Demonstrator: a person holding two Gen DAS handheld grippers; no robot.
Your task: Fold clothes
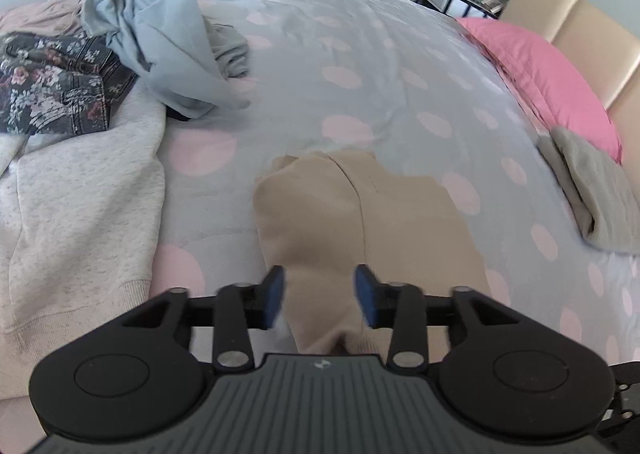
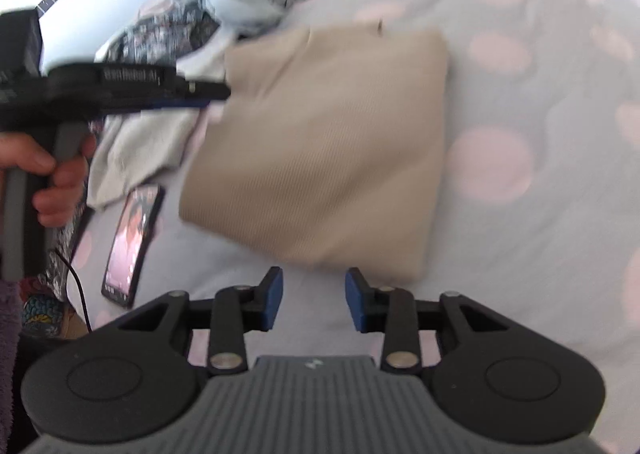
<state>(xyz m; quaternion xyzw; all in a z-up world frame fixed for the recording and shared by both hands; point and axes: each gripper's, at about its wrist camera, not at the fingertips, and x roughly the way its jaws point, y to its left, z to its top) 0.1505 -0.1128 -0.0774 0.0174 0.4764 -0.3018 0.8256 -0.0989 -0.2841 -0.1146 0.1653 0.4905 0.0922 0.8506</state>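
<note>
A beige ribbed garment (image 2: 324, 149) lies folded into a rough square on the grey bedspread with pink dots (image 2: 520, 213). In the left wrist view the same beige garment (image 1: 360, 221) runs under my left gripper (image 1: 320, 296), whose blue pads stand apart over its near edge. In the right wrist view the left gripper (image 2: 208, 95) is seen from the side at the garment's left edge. My right gripper (image 2: 314, 300) is open and empty just short of the garment's near edge.
A pile of unfolded clothes lies at the left: a light blue garment (image 1: 160, 37), a dark floral one (image 1: 56, 85), a pale grey sweatshirt (image 1: 80, 205). A folded grey item (image 1: 592, 193) sits by the pink pillow (image 1: 540, 73). A phone (image 2: 132, 242) lies on the bed.
</note>
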